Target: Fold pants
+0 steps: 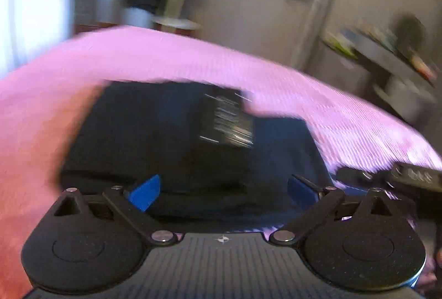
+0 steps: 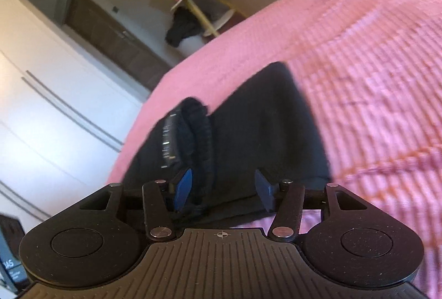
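Pink ribbed bedspread fills both views; I see the dark navy folded pants lying on it at centre frame, bare cover beyond their upper and right edges. My left gripper is spread wide, blue pads holding nothing. My right gripper is also parted, the gathered waistband just beside its left pad, not pinched.

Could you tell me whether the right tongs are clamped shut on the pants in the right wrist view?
No, the right tongs stand open, their blue pads apart over the dark pants on the pink bedspread.
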`<state>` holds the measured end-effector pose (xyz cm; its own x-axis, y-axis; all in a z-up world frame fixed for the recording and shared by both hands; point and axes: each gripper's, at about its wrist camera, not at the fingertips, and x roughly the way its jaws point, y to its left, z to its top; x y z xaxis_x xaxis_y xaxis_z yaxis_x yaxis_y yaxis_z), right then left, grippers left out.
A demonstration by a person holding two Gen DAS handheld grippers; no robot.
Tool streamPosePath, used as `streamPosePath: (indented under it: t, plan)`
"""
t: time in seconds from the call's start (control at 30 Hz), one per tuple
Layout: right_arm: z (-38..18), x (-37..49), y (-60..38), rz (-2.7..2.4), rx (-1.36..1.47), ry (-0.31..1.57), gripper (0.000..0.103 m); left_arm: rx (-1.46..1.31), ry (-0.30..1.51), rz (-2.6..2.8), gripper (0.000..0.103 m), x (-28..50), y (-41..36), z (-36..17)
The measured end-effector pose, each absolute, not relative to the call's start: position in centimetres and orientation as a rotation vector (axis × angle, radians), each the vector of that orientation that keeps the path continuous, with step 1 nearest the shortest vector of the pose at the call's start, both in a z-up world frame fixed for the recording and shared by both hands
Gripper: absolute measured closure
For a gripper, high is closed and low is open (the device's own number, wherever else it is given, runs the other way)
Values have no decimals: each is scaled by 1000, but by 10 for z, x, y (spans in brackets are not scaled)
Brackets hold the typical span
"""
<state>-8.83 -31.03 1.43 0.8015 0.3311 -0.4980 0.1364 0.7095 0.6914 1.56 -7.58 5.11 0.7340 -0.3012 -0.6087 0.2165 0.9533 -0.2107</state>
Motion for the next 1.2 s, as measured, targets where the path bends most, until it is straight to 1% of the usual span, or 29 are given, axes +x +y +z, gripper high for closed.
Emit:
streamPosePath:
  t: [0.07, 0.17, 0.23, 0.37, 0.47, 0.53, 0.6, 0.63, 0.67, 0.7, 0.73, 0.8, 0.83, 0.87, 0.9, 0.93, 0.97, 1.0, 1.03, 1.07, 1.13, 1.2]
  plan:
    - [15, -73, -299, 179, 813, 671, 30, -145, 665, -161, 4, 15, -48, 52]
    - [6, -44, -281, 260, 849, 720, 28, -186, 640, 1, 4, 14, -12, 45]
    - [-4, -22, -270, 257, 860, 771, 27, -209, 656, 74, 4, 11, 3, 33]
    - [-33, 12, -261, 245, 942, 886, 26, -432, 744, 101, 4, 22, 31, 13]
    - [-46, 25, -261, 271, 1014, 898, 25, -519, 795, 119, 4, 28, 41, 0]
    - [-47, 30, -260, 282, 1049, 902, 19, -519, 808, 100, 4, 24, 44, -1]
    - [-47, 35, -254, 301, 1040, 911, 19, -491, 817, 85, 4, 17, 44, 0]
    - [-47, 38, -250, 306, 1028, 914, 26, -477, 822, 75, 4, 18, 42, -2]
    - [-47, 41, -247, 309, 1024, 911, 47, -469, 825, 71, 4, 20, 40, -3]
    - [-48, 43, -245, 311, 1031, 912, 55, -468, 826, 73, 4, 19, 41, -3]
    - [-50, 44, -242, 305, 1041, 918, 61, -472, 830, 78, 4, 20, 41, -4]
    - [-51, 42, -237, 315, 1043, 894, 62, -485, 839, 81, 4, 22, 42, -7]
    - [-51, 40, -236, 315, 1040, 884, 57, -485, 844, 79, 4, 22, 41, -7]
    - [-52, 39, -234, 317, 1041, 879, 50, -485, 847, 79, 4, 23, 40, -8]
    - [-53, 38, -234, 316, 1049, 878, 46, -482, 850, 80, 4, 24, 39, -9]
    - [-53, 37, -233, 314, 1056, 876, 38, -477, 863, 79, 4, 26, 38, -11]
    - [-50, 39, -231, 315, 1055, 877, 35, -468, 884, 85, 4, 28, 37, -12]
    - [-46, 42, -228, 307, 1037, 885, 37, -457, 902, 95, 4, 30, 35, -15]
    - [-43, 47, -224, 294, 1005, 897, 55, -446, 919, 102, 4, 32, 34, -16]
    - [-35, 48, -218, 268, 941, 909, 63, -437, 925, 108, 4, 33, 33, -17]
    - [-14, 45, -208, 262, 820, 882, 73, -421, 928, 126, 4, 33, 31, -16]
    - [14, 36, -202, 277, 716, 814, 75, -401, 935, 157, 4, 34, 30, -16]
